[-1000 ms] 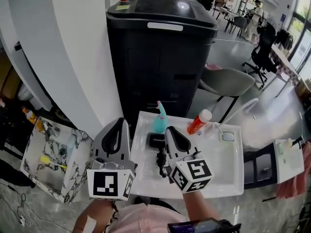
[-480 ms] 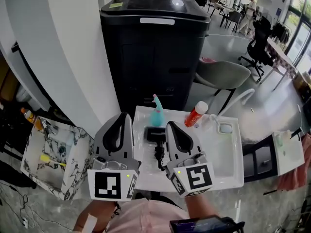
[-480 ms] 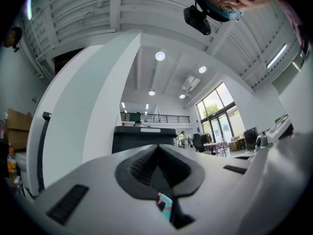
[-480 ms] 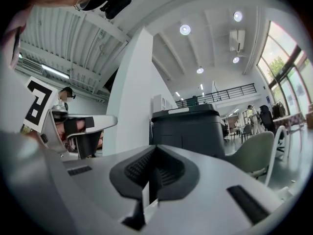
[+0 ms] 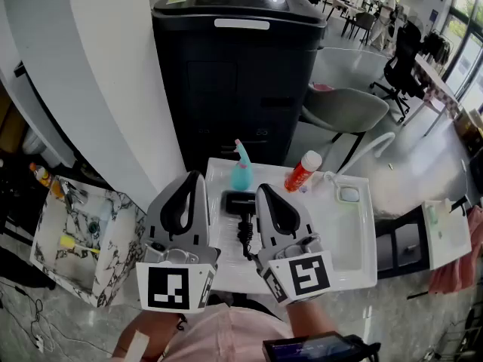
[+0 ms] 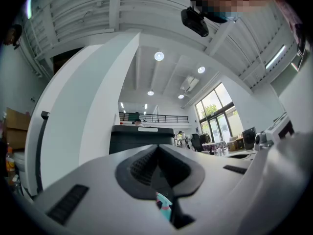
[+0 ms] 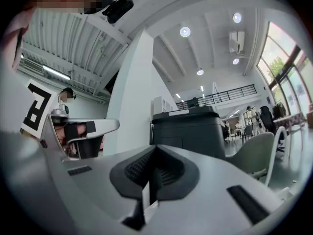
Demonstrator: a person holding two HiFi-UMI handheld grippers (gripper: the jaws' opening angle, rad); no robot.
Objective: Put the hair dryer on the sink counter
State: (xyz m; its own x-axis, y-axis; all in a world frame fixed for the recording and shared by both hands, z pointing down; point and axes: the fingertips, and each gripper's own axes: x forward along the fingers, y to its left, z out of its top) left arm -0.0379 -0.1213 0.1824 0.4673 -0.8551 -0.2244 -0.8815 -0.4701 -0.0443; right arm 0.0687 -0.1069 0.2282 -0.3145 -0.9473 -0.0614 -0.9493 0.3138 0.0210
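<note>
The black hair dryer [image 5: 240, 204] lies on the white sink counter [image 5: 332, 256], its cord [image 5: 244, 238] trailing toward me. My left gripper [image 5: 189, 183] hovers over the counter's left edge, jaws shut and empty. Just right of the dryer's handle, my right gripper [image 5: 266, 193] is also shut with nothing in it. In the left gripper view the left gripper [image 6: 157, 152] shows closed jaws, with a sliver of the blue bottle [image 6: 164, 207] below them. The right gripper [image 7: 155, 153] in its own view is closed too, and the left gripper [image 7: 83, 131] shows at its left.
A blue spray bottle [image 5: 241, 169] and an orange bottle [image 5: 303, 172] stand at the counter's back. The faucet [image 5: 371, 151] arcs over the basin drain [image 5: 348, 194]. A black machine [image 5: 241, 66] stands behind, a marbled box [image 5: 75, 240] to the left, a grey chair [image 5: 343, 113] beyond.
Both grippers have lifted and drawn back slightly toward me. The hair dryer stays where it lay on the counter.
</note>
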